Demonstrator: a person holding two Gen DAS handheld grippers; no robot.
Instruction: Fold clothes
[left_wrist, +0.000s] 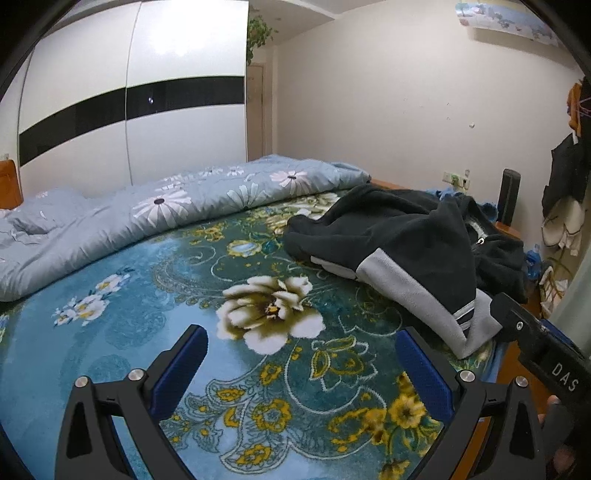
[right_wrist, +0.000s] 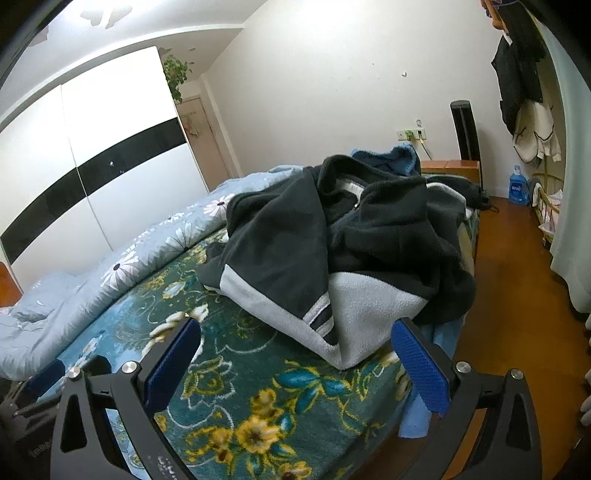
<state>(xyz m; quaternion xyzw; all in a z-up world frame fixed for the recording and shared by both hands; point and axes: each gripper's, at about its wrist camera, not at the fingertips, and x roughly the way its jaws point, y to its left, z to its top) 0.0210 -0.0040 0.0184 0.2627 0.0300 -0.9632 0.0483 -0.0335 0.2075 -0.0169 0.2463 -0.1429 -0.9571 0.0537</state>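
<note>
Both claws stand wide open and empty over the bed (left_wrist: 155, 273): left claw (left_wrist: 301, 363), right claw (right_wrist: 295, 350). A crumpled black-and-grey fleece (right_wrist: 332, 236) lies heaped near the bed's right edge, just ahead of the right claw. A pale floral quilt (left_wrist: 147, 214) is bunched along the far side. The right claw's body reads "DAS" (left_wrist: 564, 376).

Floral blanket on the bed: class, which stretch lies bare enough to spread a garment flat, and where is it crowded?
Bare: the floral blanket between the rolled daisy quilt and the open left gripper. Crowded: the far right side near the bed's edge, under the crumpled black-and-grey fleece jacket, just ahead of the open right gripper.
</note>
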